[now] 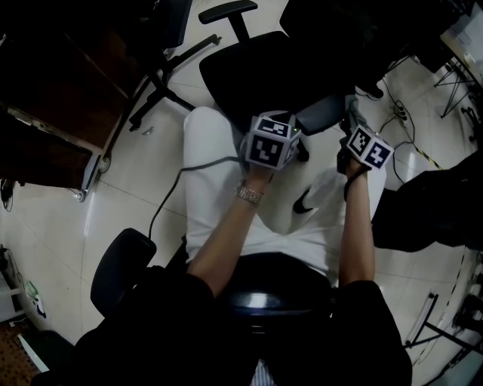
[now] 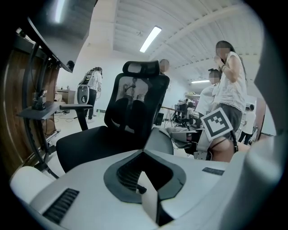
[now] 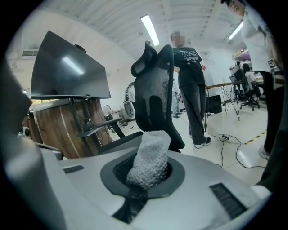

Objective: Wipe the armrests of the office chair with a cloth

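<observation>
A black office chair stands just ahead of my knees, its mesh back upright. One armrest lies close in front of both grippers. The other armrest is on the chair's far side. My right gripper is shut on a white knitted cloth that stands up out of its jaws, with the chair back behind it. My left gripper holds nothing and its jaws look shut. In the head view the left gripper and right gripper hover side by side above my lap.
A wooden desk with a dark monitor stands to the left. A second chair sits at my left side. Several people stand beyond the chair. Cables and a power strip lie on the floor at the right.
</observation>
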Motion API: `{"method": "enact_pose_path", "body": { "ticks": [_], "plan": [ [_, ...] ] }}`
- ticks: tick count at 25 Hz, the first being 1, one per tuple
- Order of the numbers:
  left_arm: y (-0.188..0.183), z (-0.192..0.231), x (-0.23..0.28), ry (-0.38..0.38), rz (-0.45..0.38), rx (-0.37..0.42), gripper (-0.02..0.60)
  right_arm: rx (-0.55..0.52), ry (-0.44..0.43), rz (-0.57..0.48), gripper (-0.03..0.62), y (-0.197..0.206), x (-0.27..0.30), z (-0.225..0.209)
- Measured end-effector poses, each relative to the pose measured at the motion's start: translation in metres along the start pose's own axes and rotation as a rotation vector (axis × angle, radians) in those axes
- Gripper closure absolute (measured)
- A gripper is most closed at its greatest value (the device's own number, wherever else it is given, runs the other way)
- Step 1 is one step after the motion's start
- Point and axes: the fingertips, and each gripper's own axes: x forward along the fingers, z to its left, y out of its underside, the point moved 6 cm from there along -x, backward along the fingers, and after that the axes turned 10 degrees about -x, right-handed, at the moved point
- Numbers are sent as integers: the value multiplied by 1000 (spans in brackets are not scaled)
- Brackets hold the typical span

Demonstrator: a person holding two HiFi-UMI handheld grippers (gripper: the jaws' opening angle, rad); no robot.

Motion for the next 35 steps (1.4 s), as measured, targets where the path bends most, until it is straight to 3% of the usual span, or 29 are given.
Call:
{"method": "enact_pose_path", "body": {
  "ticks": [12,18,24,29,35],
  "plan": [
    [0,-3,-1,-1,0,8,588,124,-116,-54,566,24,-34,75],
    [-4,-4,-3,-4,-17,2,589,93,-224,-43,566,30,-39,119],
    [-6,2,-6,-24,-22,-3,588,-4,-376,39,569,39,-32,175],
    [-6,11,-6,-56,-23,-4,588,-105,-221,47,568,10,-17,158],
    [-6,3,-7,-73,-20,8,588,-167,-146,85,568,0,-19,145]
  ]
}}
